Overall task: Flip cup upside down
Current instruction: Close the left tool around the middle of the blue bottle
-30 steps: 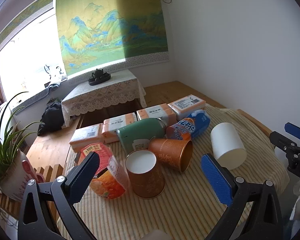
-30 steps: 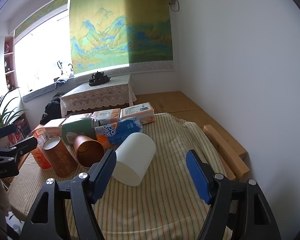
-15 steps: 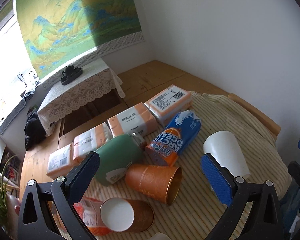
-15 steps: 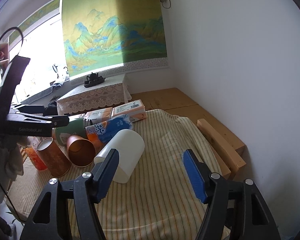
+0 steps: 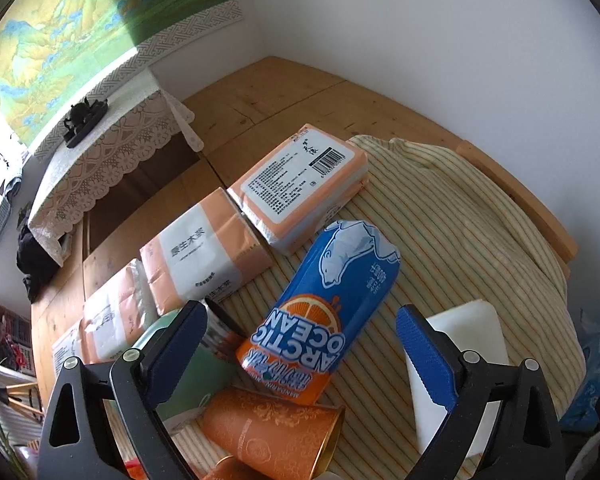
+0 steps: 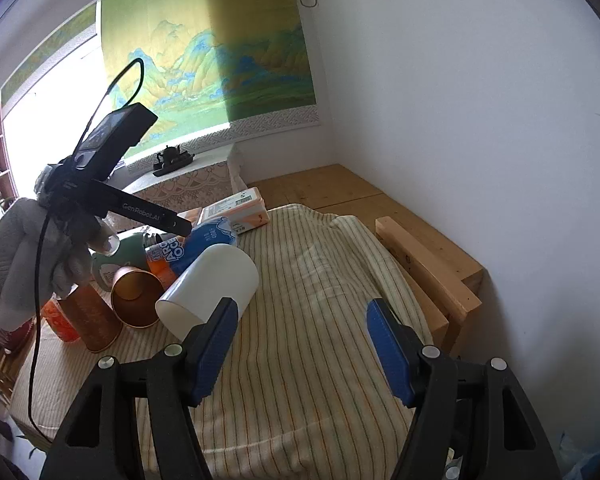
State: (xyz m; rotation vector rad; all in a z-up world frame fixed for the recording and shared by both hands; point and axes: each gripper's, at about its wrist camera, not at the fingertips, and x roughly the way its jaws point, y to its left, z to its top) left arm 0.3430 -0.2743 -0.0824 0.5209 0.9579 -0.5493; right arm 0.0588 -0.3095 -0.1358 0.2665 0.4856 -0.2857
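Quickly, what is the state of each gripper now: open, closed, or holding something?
Left gripper: open, holding nothing, above the clutter of cups and packs.
Right gripper: open, holding nothing; the white cup lies on its side just ahead of its left finger.

The white cup (image 6: 210, 286) is lying on its side on the striped cloth (image 6: 320, 280), right of the copper cup (image 6: 134, 298). The drink pouch (image 5: 328, 312) is lying beyond both cups. Tissue packs (image 5: 300, 188) are sitting in a row at the far edge. A wooden block (image 6: 424, 264) is lying at the right.
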